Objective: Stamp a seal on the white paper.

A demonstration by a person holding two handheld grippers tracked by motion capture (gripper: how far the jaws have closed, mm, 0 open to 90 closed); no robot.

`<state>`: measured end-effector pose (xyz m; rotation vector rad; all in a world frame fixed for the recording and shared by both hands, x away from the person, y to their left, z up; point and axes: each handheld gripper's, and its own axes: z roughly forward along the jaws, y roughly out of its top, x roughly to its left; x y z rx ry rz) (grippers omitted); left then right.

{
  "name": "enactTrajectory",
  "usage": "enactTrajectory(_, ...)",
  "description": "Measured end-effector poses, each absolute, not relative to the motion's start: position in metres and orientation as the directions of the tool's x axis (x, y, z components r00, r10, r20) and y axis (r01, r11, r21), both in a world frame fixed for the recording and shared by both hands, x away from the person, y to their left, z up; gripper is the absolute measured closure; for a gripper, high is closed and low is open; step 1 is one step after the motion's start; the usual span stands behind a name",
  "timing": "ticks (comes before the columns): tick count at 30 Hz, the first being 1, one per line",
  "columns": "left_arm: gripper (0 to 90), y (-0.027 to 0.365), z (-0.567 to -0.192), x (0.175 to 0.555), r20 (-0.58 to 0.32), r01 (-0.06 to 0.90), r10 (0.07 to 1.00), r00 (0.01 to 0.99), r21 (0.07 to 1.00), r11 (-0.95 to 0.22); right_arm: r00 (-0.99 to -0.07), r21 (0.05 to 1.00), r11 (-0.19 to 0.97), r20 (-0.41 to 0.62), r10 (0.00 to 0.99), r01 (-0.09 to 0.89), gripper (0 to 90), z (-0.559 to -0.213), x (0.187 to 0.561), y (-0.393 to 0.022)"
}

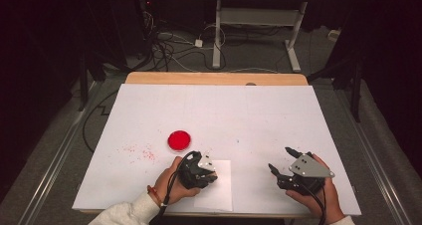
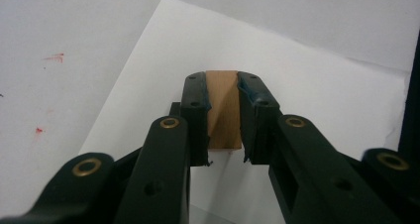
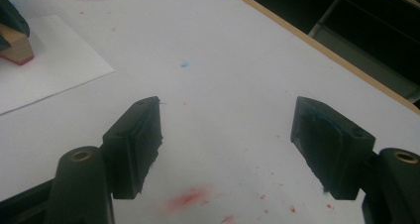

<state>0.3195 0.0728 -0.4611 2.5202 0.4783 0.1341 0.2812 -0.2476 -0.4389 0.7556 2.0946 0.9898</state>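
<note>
Clearly the left gripper (image 2: 224,120) is pinching a small wooden stamp block (image 2: 224,110), its jaws clamped on the two side faces as it hangs over the white sheet of paper (image 2: 317,100) lying on the white table (image 1: 259,115). In the right gripper view the block (image 3: 15,48) sits low over that sheet, with a red-stained underside; whether it touches the paper I cannot tell. Wood like this looks light and rigid, so it should neither crush nor flex, and the flat, parallel sides offer the best hold; smooth faces could slip if the clamp loosens, and the inked base is better left untouched. The right gripper (image 3: 228,149) waits with jaws spread wide, holding nothing, over red-speckled tabletop. A round red ink pad (image 1: 179,140) rests beyond the left hand (image 1: 166,181).
</note>
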Motion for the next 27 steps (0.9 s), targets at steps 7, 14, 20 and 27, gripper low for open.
enactTrajectory(7, 73.9, 0.0728, -0.4634, 0.3184, 0.010, 0.290, 0.354, 0.935, 0.553, -0.781, -0.592, 0.816, 0.540, -0.334, 0.733, 0.208, 28.3, -0.4392, 0.2812, -0.2473)
enactTrajectory(14, 73.8, 0.0715, -0.4650, 0.3185, 0.015, 0.286, 0.352, 0.936, 0.547, -0.786, -0.598, 0.813, 0.545, -0.337, 0.727, 0.206, 28.3, -0.4400, 0.2810, -0.2454)
enactTrajectory(20, 73.7, 0.0702, -0.4660, 0.3200, 0.016, 0.284, 0.346, 0.938, 0.535, -0.795, -0.597, 0.812, 0.546, -0.338, 0.728, 0.206, 28.8, -0.4396, 0.2810, -0.2461)
enactTrajectory(27, 73.6, 0.0696, -0.4658, 0.3216, 0.006, 0.288, 0.343, 0.939, 0.530, -0.798, -0.591, 0.818, 0.537, -0.332, 0.735, 0.208, 28.6, -0.4381, 0.2812, -0.2479)
